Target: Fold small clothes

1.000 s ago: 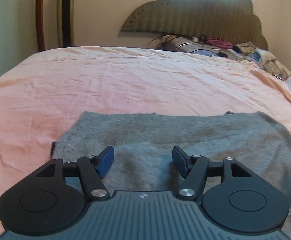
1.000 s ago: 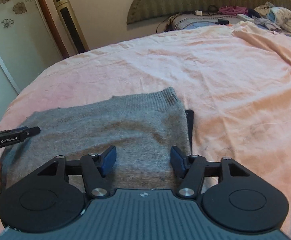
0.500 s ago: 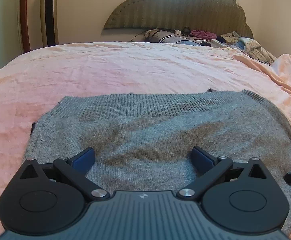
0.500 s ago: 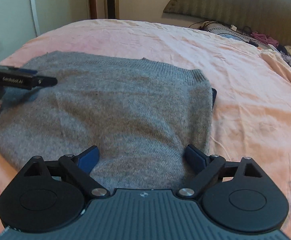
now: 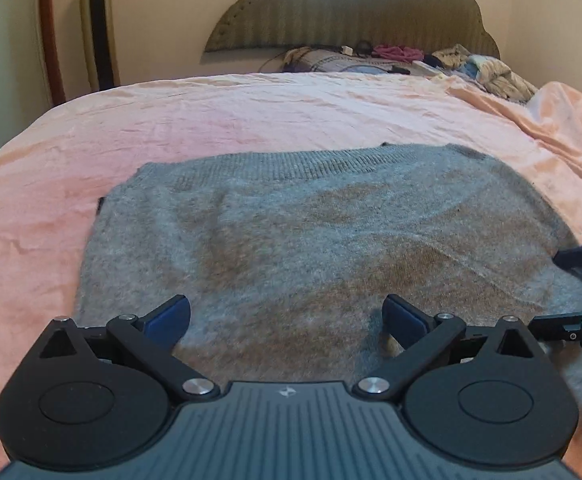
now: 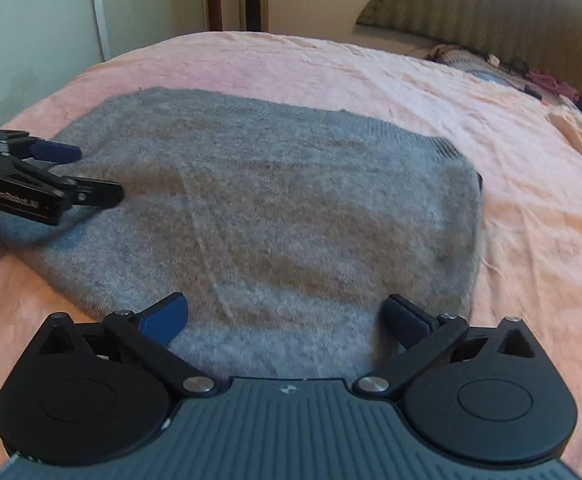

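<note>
A grey knit sweater [image 5: 311, 232] [image 6: 271, 200] lies folded flat on the pink bed sheet [image 5: 251, 112], ribbed hem toward the headboard. My left gripper [image 5: 287, 312] hovers over its near edge, wide open, with only cloth below the blue pads and nothing gripped. My right gripper [image 6: 287, 308] is over the near right part of the sweater; its jaws are opening and hold nothing. Each gripper shows in the other's view: the left gripper [image 6: 91, 174] at the sweater's left edge, the right gripper [image 5: 563, 292] at its right edge.
A dark item peeks out under the sweater's side [image 6: 479, 180] [image 5: 101, 204]. A pile of clothes [image 5: 483, 68] lies by the padded headboard [image 5: 351, 12]. A tower fan [image 5: 99, 28] stands against the far wall. A bunched sheet fold [image 5: 563, 120] lies at right.
Both grippers' jaws have spread from partly open to wide open. Both views have shifted and the right one has rolled, so the sweater now fills more of each frame.
</note>
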A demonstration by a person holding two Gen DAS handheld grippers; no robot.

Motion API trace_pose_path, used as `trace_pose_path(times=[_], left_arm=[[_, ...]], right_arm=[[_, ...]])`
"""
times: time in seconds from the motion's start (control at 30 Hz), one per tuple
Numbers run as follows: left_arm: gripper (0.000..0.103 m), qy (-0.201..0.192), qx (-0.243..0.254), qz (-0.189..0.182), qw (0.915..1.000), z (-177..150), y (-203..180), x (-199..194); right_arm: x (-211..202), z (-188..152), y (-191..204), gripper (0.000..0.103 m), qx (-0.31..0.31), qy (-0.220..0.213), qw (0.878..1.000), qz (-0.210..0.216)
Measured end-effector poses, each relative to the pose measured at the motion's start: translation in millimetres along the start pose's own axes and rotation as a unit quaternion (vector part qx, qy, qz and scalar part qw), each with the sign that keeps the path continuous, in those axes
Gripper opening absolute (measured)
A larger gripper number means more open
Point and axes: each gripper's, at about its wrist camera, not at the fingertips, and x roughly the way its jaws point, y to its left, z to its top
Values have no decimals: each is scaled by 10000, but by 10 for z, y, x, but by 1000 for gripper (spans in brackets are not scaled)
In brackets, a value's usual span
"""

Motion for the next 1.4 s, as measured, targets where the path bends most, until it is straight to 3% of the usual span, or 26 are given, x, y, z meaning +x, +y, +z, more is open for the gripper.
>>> trace_pose_path(times=[0.13, 0.27, 0.37, 0.43, 0.6, 0.8, 0.9, 1.03, 1.27, 1.37, 1.4], left_arm=[[103, -39, -528, -422, 9977, -54, 42, -174], [103, 243, -332, -170, 9990, -80, -166, 44], [103, 74, 192, 190, 9996, -208, -321, 81], [103, 130, 119, 167, 9997, -200, -284, 44], [103, 258, -22, 341, 9991, -249, -126, -163], [103, 234, -23, 442, 9987, -352, -87, -164], [103, 183, -61, 480, 9987, -343, -100, -135], [103, 12, -61, 505, 9987, -384, -109, -133], [103, 2, -68, 495, 9988, -383, -104, -126], [103, -1, -70, 489, 9988, -384, -103, -126], [103, -3, -74, 486, 9988, -380, -102, -124]], right_arm=[[-117, 63, 28, 102, 272, -267, 9993, -15], [61, 304, 187, 103, 163, -439, 9989, -15], [321, 305, 255, 103, -60, -93, 9997, -217], [332, 170, 217, 103, -115, -398, 9991, -129], [132, 85, 184, 103, 8, -249, 9993, -274], [64, -163, 199, 103, 114, -436, 9987, -244], [21, -1, 231, 103, 257, -206, 9992, -232], [6, 294, 413, 103, -117, -531, 9985, 1], [594, 926, 671, 103, -548, -445, 9975, 38], [924, 998, 628, 103, -395, -283, 9988, -46], [948, 956, 580, 103, -262, -475, 9985, 91]])
